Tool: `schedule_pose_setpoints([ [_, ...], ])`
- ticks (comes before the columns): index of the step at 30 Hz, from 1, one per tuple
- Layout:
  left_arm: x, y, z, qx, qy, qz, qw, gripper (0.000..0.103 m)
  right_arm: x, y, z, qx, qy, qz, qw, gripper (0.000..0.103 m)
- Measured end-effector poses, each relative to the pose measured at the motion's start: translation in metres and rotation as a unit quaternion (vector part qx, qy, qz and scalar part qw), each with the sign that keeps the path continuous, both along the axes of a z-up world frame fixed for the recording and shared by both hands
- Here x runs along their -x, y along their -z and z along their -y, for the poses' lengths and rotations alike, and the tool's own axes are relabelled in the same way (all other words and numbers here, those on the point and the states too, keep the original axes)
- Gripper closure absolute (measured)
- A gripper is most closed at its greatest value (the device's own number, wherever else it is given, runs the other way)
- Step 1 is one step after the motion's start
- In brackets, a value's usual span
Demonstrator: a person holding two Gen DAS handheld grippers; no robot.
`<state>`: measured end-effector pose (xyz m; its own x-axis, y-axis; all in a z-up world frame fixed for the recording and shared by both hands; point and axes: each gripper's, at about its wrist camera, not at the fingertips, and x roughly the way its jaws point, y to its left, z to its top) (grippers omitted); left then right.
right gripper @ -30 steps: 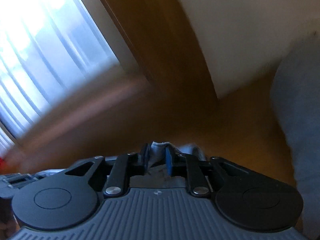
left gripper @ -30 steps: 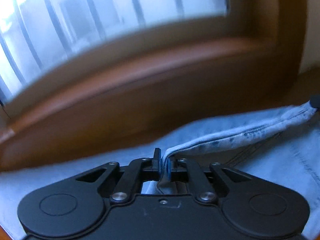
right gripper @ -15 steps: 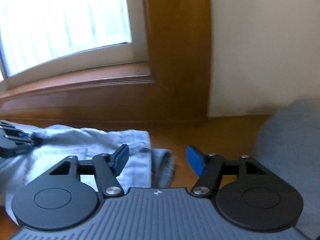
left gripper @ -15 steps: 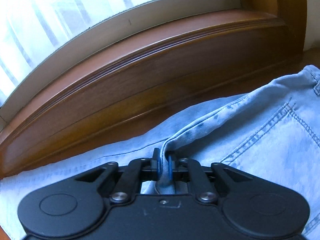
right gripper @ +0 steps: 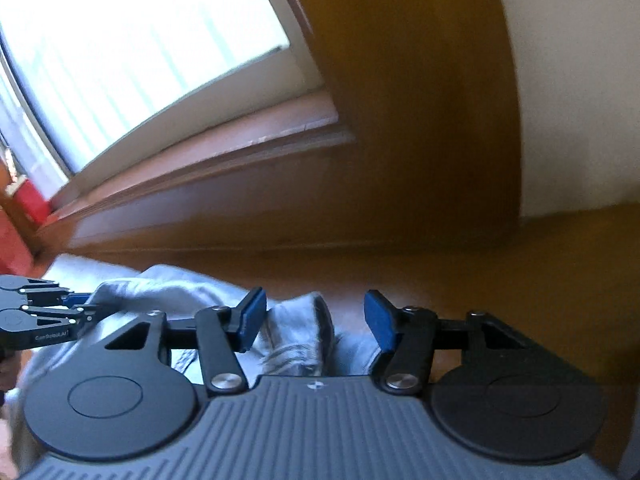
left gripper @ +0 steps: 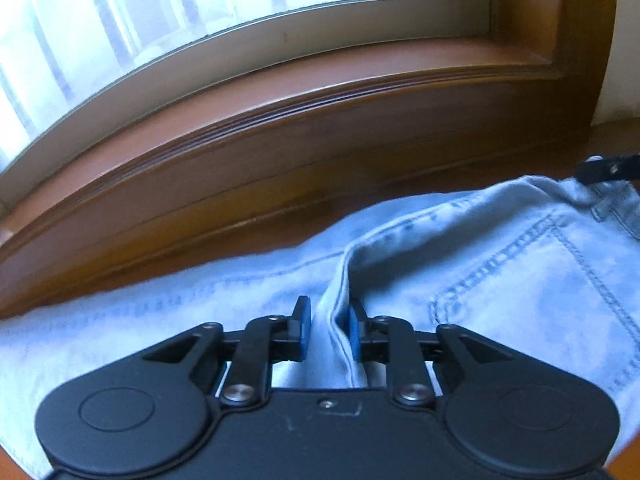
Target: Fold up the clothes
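Note:
Light blue jeans [left gripper: 500, 280] lie on a wooden table under a window. In the left wrist view my left gripper [left gripper: 328, 330] stands slightly open around a raised fold of the denim, its blue pads no longer pinching it. In the right wrist view my right gripper [right gripper: 316, 320] is wide open just above the jeans' waistband edge [right gripper: 296, 332], holding nothing. The left gripper also shows at the left of the right wrist view [right gripper: 36, 320]. A tip of the right gripper shows at the right edge of the left wrist view [left gripper: 608, 170].
A wooden window sill [left gripper: 280, 120] and frame run along the back of the table. A wooden post [right gripper: 420, 100] and a white wall [right gripper: 580, 80] stand at the right. Something red [right gripper: 24, 208] sits at the far left.
Both grippers let go of the jeans. The right one opened first and tilted; the left one has just opened slightly. The jeans now lie flat on the table.

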<state>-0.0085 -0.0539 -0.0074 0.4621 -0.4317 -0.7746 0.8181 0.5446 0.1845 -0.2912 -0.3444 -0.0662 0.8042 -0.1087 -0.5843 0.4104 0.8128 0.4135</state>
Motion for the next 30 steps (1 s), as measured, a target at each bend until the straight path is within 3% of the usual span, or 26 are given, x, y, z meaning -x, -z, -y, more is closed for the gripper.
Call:
schedule_pose_setpoints([
  [6,0.026,-0.003,-0.032,-0.022,-0.022,-0.012,0.9994,0.083,-0.003,0.002,-0.015,0.031,-0.038,-0.002,0.999,0.047],
  [9,0.021,0.004,-0.031,-0.027,-0.032,-0.019,0.9989,0.081,-0.007,0.001,-0.017,0.05,-0.038,-0.001,0.998,0.063],
  [14,0.044,-0.005,-0.044,-0.031,-0.046,-0.021,0.9983,0.067,-0.012,-0.005,-0.024,0.078,-0.038,0.009,0.996,0.071],
  [19,0.067,-0.007,-0.055,-0.024,-0.05,-0.029,0.9981,0.067,-0.013,-0.013,-0.036,0.117,-0.034,0.019,0.992,0.076],
  [25,0.079,0.016,-0.049,-0.057,-0.052,0.032,0.9965,0.066,-0.007,-0.023,-0.044,0.128,-0.025,0.041,0.991,0.079],
  [30,0.075,0.002,-0.064,-0.031,-0.076,0.006,0.9967,0.075,-0.005,-0.022,-0.046,0.132,-0.026,0.043,0.99,0.079],
])
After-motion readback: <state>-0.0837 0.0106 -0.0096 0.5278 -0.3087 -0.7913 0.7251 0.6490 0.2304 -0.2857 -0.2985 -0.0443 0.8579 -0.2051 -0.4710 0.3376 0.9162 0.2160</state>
